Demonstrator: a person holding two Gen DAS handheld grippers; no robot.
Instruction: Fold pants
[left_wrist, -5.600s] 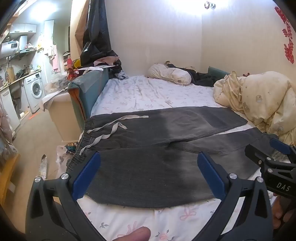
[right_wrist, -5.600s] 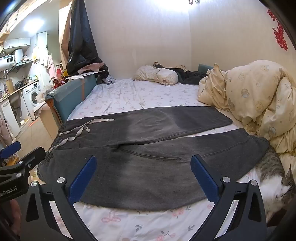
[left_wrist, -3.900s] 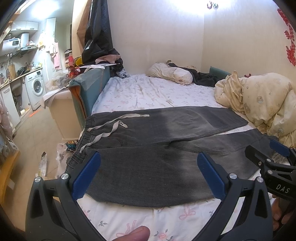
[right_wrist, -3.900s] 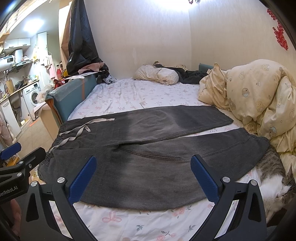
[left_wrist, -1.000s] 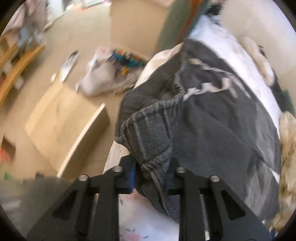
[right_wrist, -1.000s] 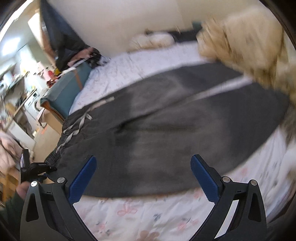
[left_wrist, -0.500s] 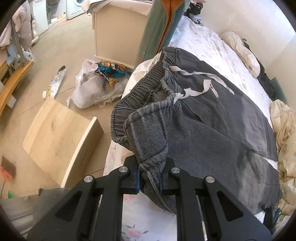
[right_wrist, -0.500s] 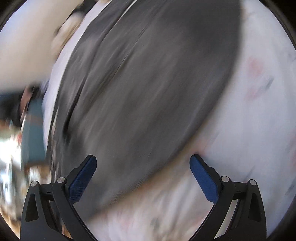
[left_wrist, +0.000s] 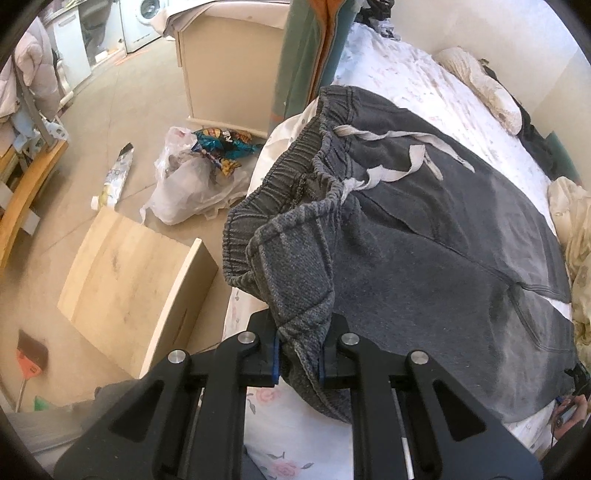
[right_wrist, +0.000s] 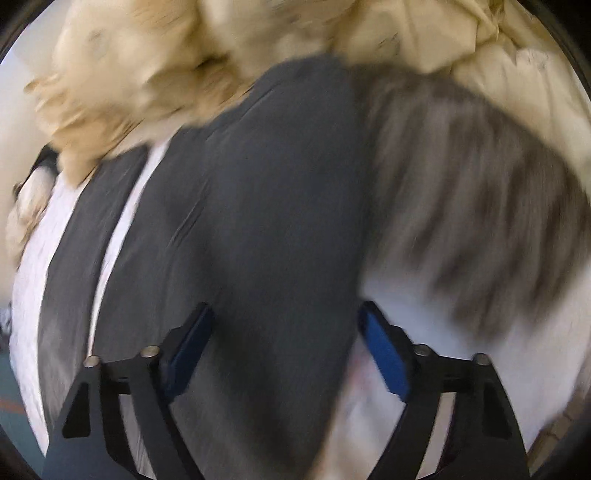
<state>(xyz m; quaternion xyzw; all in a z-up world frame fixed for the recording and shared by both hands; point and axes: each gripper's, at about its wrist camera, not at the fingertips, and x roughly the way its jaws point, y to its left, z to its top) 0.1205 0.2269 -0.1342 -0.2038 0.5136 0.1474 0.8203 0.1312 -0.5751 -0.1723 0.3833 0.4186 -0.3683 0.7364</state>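
Observation:
Dark grey pants (left_wrist: 424, 236) with a pale drawstring (left_wrist: 391, 162) lie spread across the bed. My left gripper (left_wrist: 297, 356) is shut on the near corner of the pants' waistband, lifted slightly off the bed's edge. In the blurred right wrist view, my right gripper (right_wrist: 286, 347) is open, its blue pads (right_wrist: 384, 350) straddling the near leg of the pants (right_wrist: 258, 221) close to the hem. The hem itself is hard to make out.
A grey tabby cat (right_wrist: 461, 177) lies right beside the pants leg. A cream duvet (right_wrist: 184, 55) is bunched behind it. Beside the bed on the floor are a wooden box (left_wrist: 129, 284), a plastic bag of rubbish (left_wrist: 192, 177) and a cabinet (left_wrist: 229, 62).
My left gripper stays shut on the waistband corner, lifting it slightly. My right gripper has swung to the pants' leg end next to the cat, and its jaws have narrowed around the leg.

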